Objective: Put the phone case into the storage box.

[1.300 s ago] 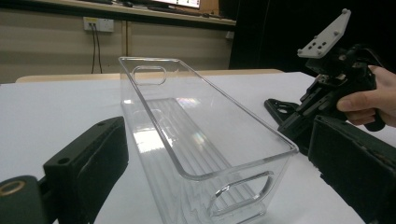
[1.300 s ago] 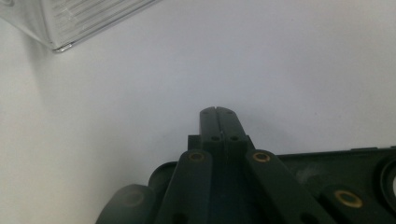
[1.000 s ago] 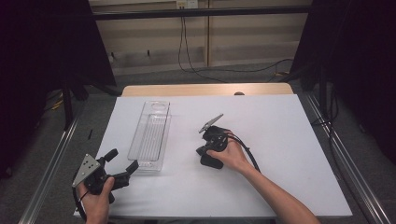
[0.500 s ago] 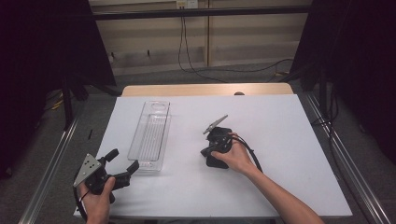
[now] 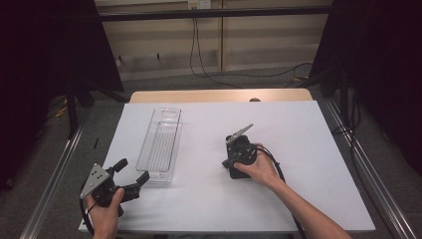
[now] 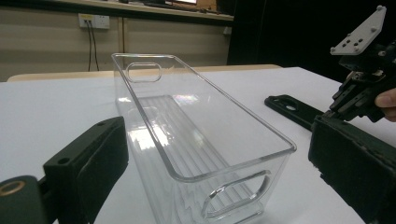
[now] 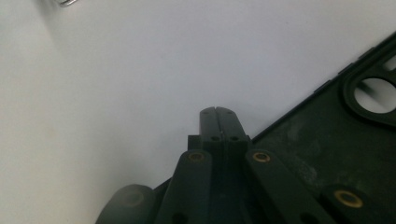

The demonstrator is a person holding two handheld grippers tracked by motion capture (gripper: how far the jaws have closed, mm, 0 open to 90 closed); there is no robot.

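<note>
One clear bin (image 5: 161,144), one flat black piece (image 6: 293,109), two grippers on the white table (image 5: 308,129). I see the left gripper (image 5: 130,173) just off the bin's near end, jaws spread apart, nothing between them. Right of the bin, well apart, the right gripper (image 5: 231,164) has its jaws pressed together, empty. The left gripper view shows the bin's handle cut-outs. The right gripper view has the black piece lying beside and under the tips (image 7: 218,114).

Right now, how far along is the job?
Done: nothing; the clear bin is empty. In hand: right tool, shut and empty, tips down at the edge of the black flat part; left tool open, facing the bin's end. Left: gripping the part, presumably binning it.
</note>
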